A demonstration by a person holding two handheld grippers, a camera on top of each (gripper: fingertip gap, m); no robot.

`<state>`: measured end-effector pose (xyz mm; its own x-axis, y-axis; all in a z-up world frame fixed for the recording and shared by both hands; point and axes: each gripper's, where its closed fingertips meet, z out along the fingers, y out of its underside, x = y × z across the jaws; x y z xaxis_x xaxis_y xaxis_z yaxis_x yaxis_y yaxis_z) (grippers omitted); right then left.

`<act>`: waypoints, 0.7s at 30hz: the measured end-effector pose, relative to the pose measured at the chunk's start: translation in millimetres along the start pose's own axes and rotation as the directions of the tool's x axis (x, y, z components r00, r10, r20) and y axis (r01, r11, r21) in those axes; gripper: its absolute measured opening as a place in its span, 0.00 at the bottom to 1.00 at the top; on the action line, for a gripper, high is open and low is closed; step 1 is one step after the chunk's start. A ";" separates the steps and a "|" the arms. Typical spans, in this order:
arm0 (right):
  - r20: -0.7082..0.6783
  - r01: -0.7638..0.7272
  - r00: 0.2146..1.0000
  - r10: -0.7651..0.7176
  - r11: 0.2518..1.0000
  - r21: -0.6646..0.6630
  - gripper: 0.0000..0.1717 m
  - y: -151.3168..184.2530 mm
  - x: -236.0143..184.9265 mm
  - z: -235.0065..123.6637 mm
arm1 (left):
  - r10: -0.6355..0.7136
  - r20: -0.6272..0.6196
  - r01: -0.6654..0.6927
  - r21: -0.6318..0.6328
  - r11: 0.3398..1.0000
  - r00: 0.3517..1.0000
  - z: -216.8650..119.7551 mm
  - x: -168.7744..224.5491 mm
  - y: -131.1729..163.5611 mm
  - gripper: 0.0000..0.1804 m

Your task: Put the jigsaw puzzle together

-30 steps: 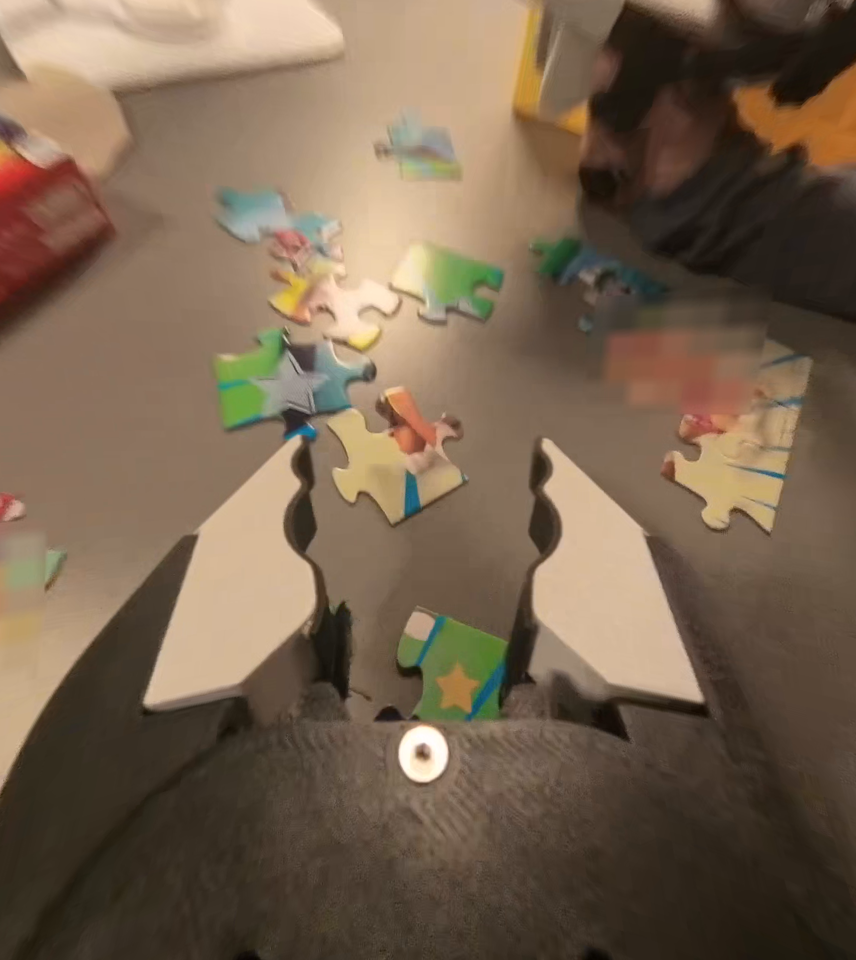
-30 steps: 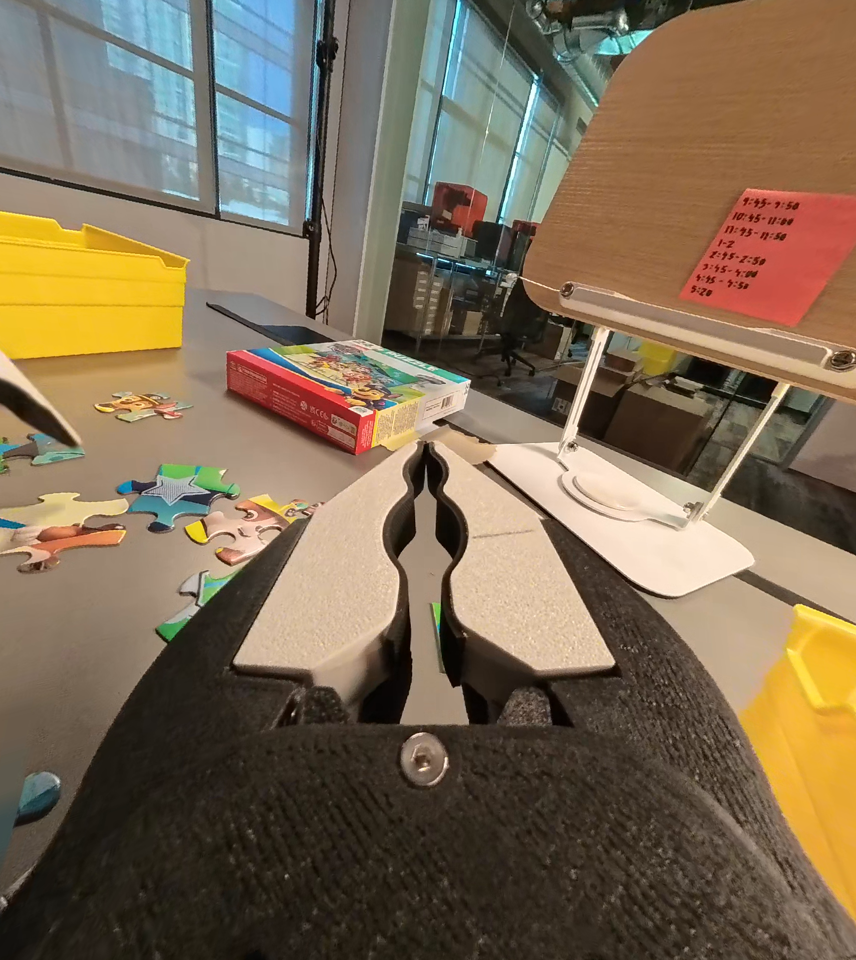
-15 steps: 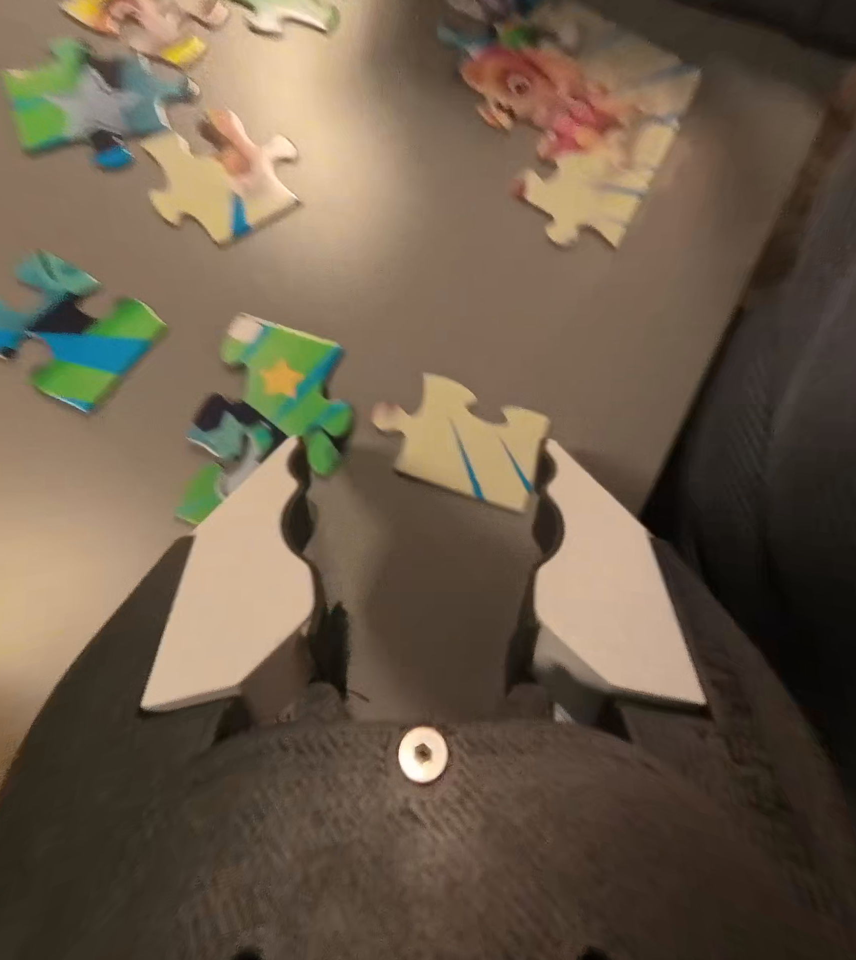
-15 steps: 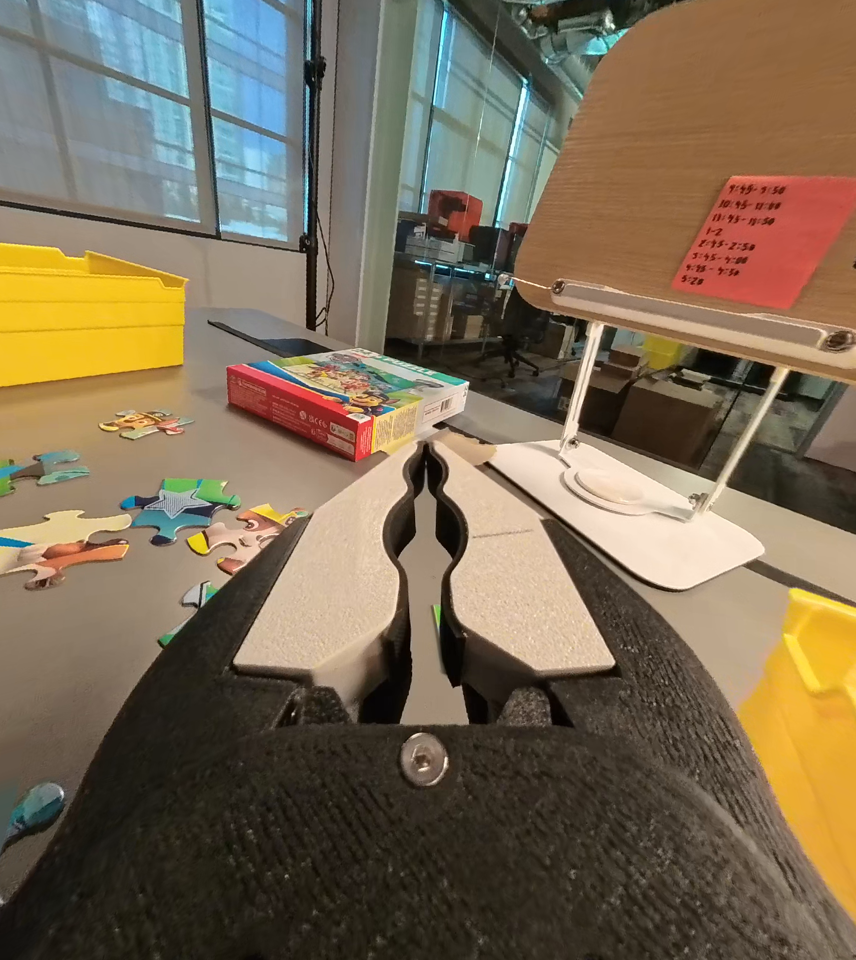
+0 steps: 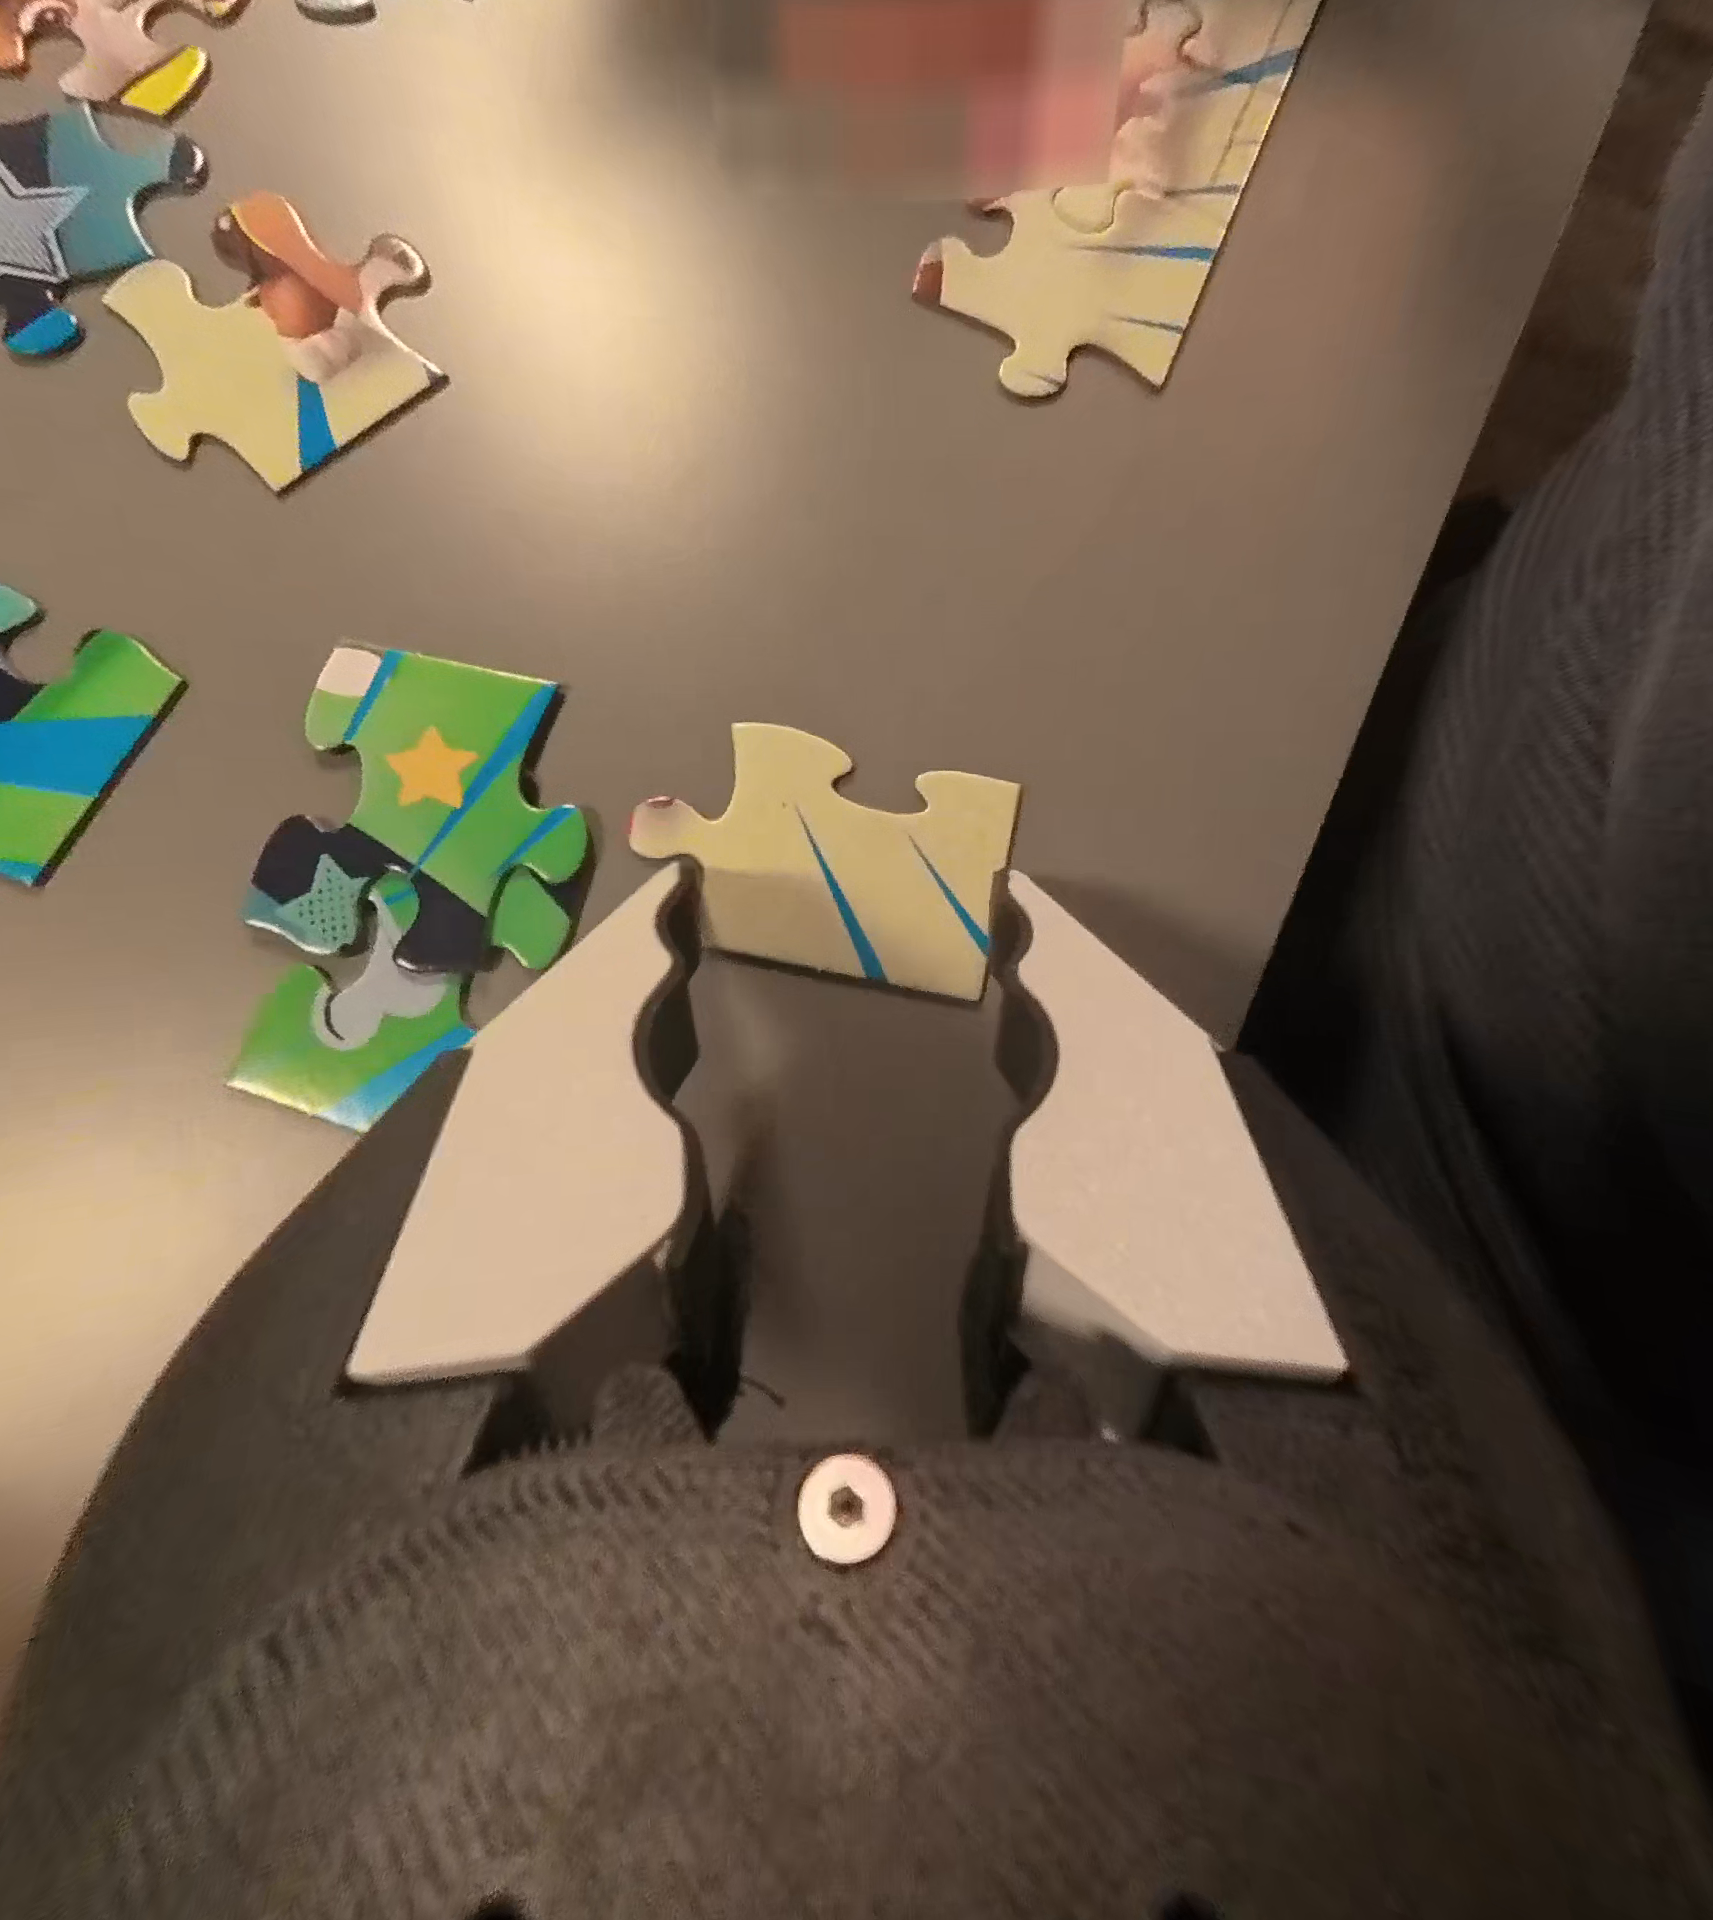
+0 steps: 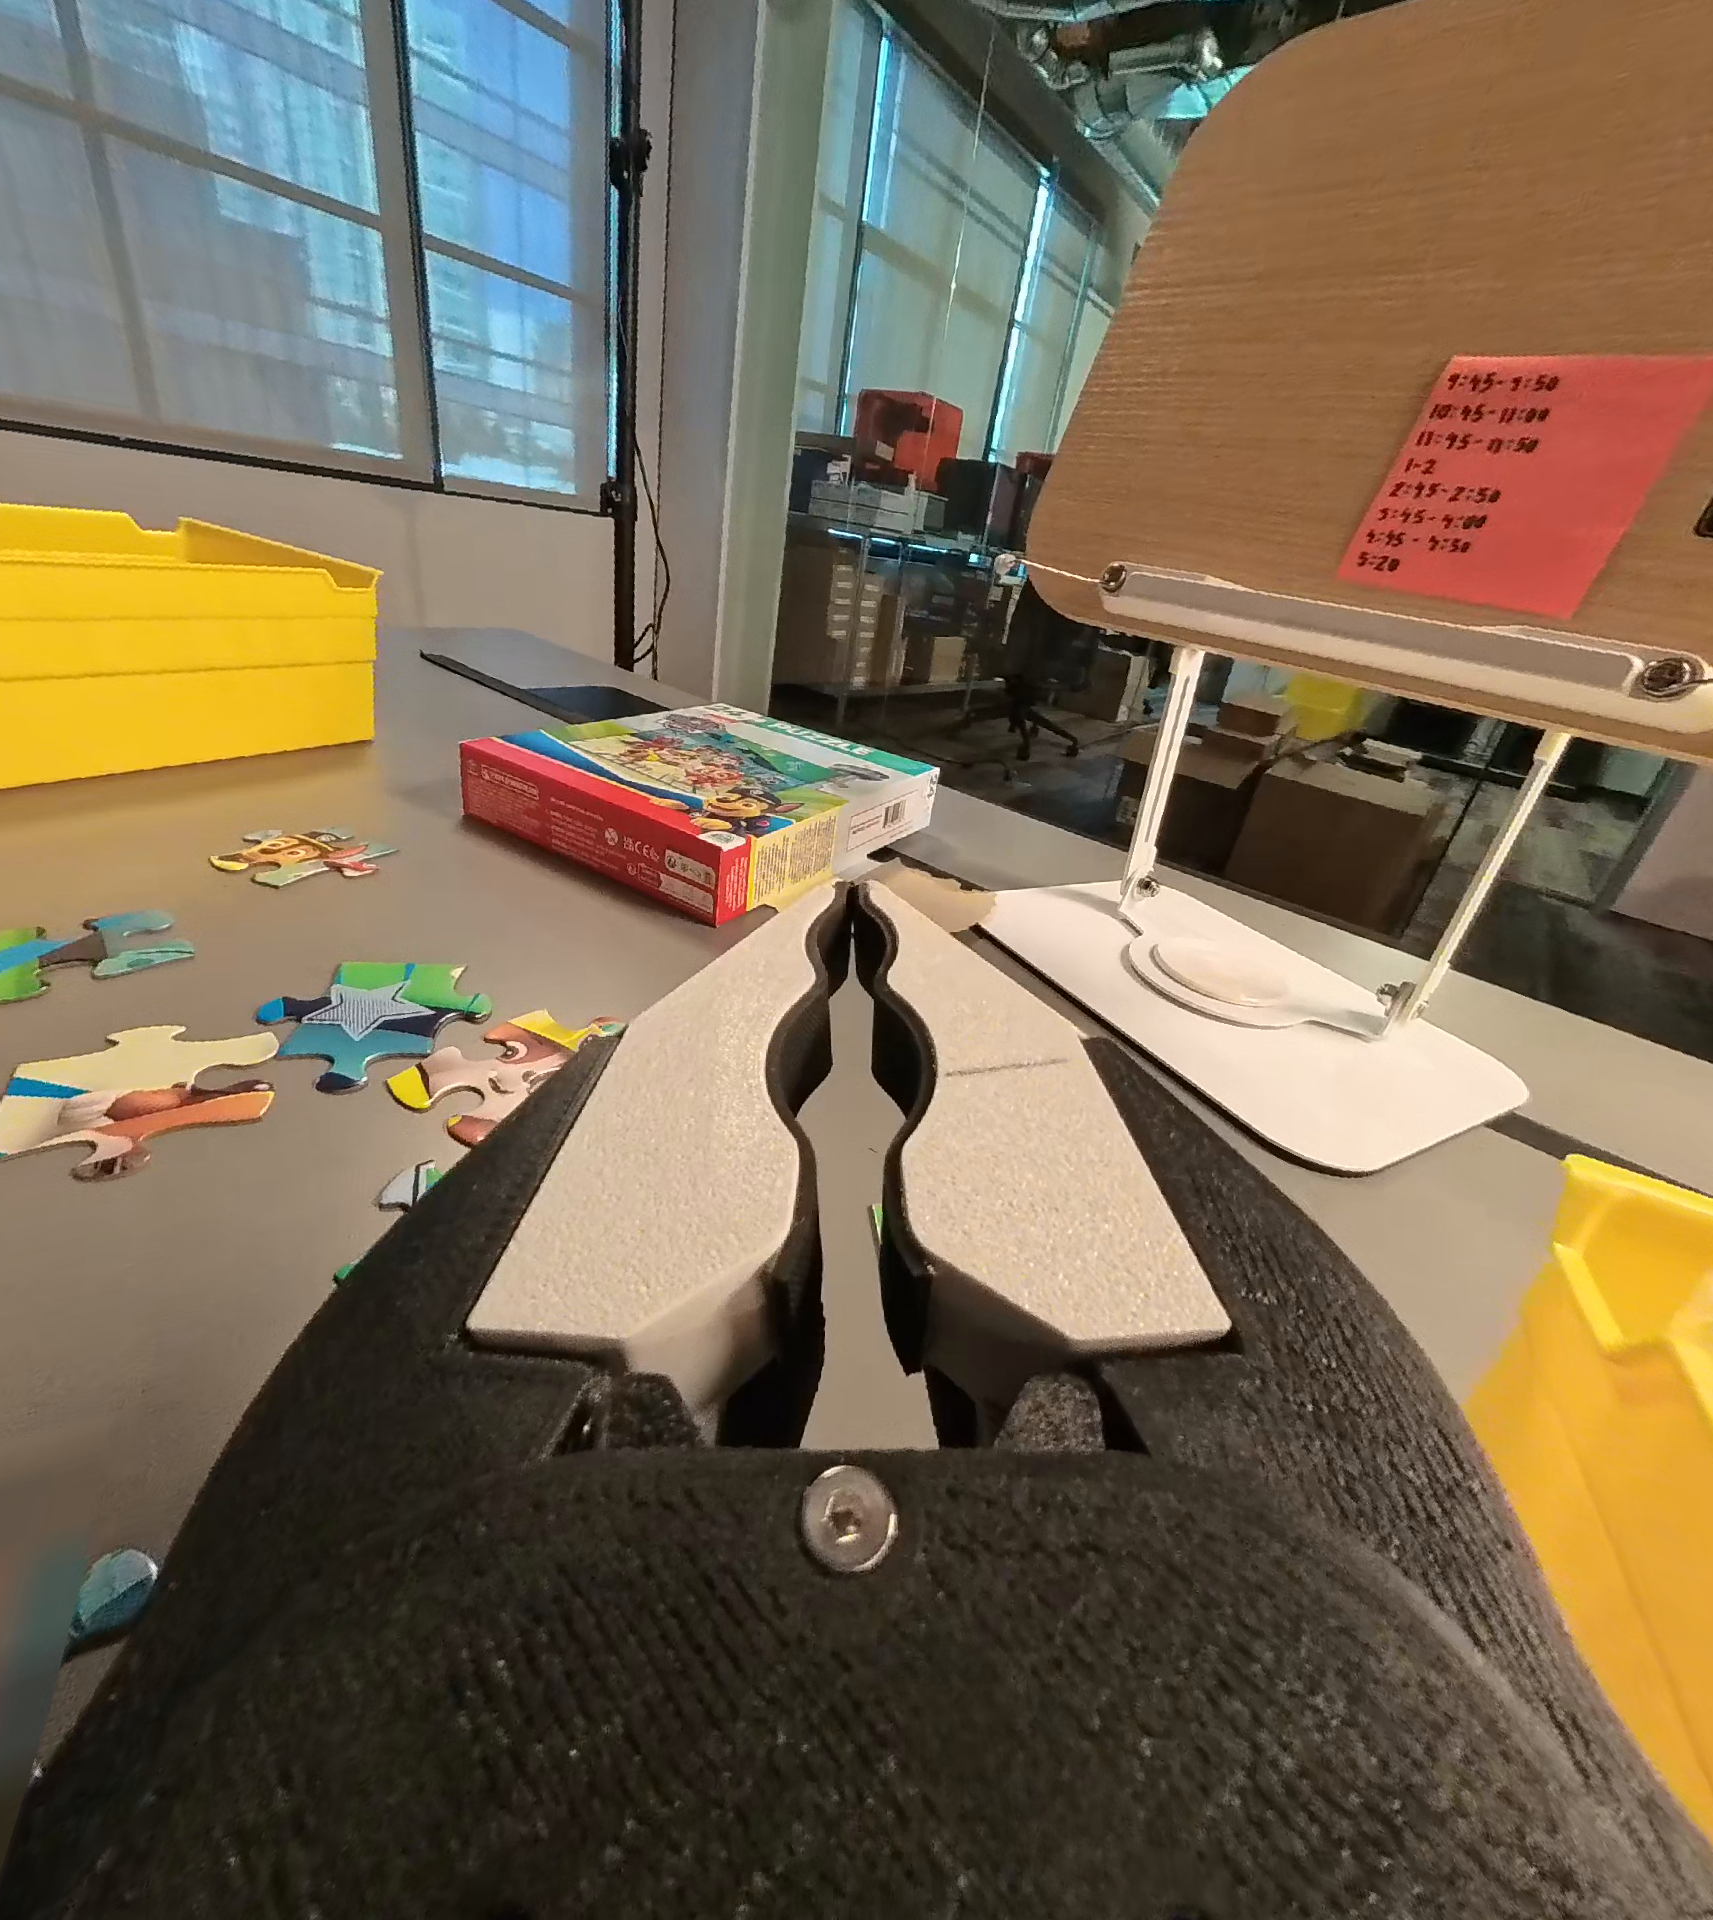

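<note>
Your left gripper has its fingers part-spread, pinching a pale yellow puzzle piece by its side edges, both pads against it, tilted up off the grey table. Left of the fingertips lies a green star piece. Your right gripper has fingers pressed together on nothing, tips near a red puzzle box.

Grey table, large gridded windows with daylight, white wall below, glass partition, shelving behind
</note>
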<state>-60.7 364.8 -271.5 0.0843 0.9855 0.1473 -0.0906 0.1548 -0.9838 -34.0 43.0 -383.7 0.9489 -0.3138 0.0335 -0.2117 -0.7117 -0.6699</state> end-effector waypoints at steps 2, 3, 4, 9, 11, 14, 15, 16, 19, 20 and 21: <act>0.002 -0.005 1.000 0.005 1.000 -0.002 0.00 0.6 0.0 0.4 | -0.013 0.009 0.013 0.000 1.000 1.000 1.1 -4.4 -1.6 0.30; 0.003 -0.006 1.000 0.006 1.000 -0.003 0.00 0.7 0.0 0.4 | -0.024 0.015 0.024 0.003 1.000 1.000 1.6 -7.0 -2.5 0.29; 0.004 -0.006 1.000 0.006 1.000 -0.004 0.00 0.8 -0.2 0.6 | -0.035 0.024 0.035 0.009 0.999 0.999 2.1 -9.9 -3.5 0.27; 0.009 -0.007 1.000 0.007 1.000 -0.005 0.00 1.0 -0.7 0.9 | -0.087 0.066 0.084 0.044 0.996 0.994 4.0 -24.2 -6.8 0.25; 0.009 -0.008 1.000 0.008 1.000 -0.005 0.00 1.0 -0.7 0.9 | -0.104 0.083 0.099 0.057 0.993 0.991 4.2 -29.9 -7.6 0.25; 0.010 -0.007 1.000 0.008 1.000 -0.005 0.00 1.0 -0.7 0.9 | -0.143 0.135 0.134 0.078 0.988 0.980 3.7 -43.1 -8.0 0.26; 0.010 -0.007 1.000 0.007 1.000 -0.006 0.00 1.1 -0.8 1.0 | -0.162 0.164 0.150 0.084 0.985 0.973 2.6 -49.8 -7.4 0.26; 0.011 -0.007 1.000 0.007 1.000 -0.006 0.00 1.2 -1.0 1.0 | -0.178 0.181 0.164 0.088 0.983 0.967 1.5 -54.9 -6.7 0.26; 0.014 -0.008 1.000 0.008 1.000 -0.007 0.00 1.3 -1.3 1.3 | -0.224 0.215 0.207 0.098 0.973 0.951 -1.2 -68.3 -4.4 0.26; 0.014 -0.009 1.000 0.009 1.000 -0.007 0.00 1.3 -1.3 1.3 | -0.240 0.225 0.222 0.102 0.970 0.944 -2.2 -72.7 -3.6 0.26; 0.013 -0.009 1.000 0.009 1.000 -0.006 0.00 1.2 -1.2 1.2 | -0.265 0.241 0.245 0.111 0.963 0.934 -3.4 -78.5 -2.6 0.26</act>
<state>-62.2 363.9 -272.8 0.0702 0.9877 0.1395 -0.0852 0.1453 -0.9857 -108.7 67.4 -382.1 0.9984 0.0474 0.0300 0.0545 -0.6924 -0.7194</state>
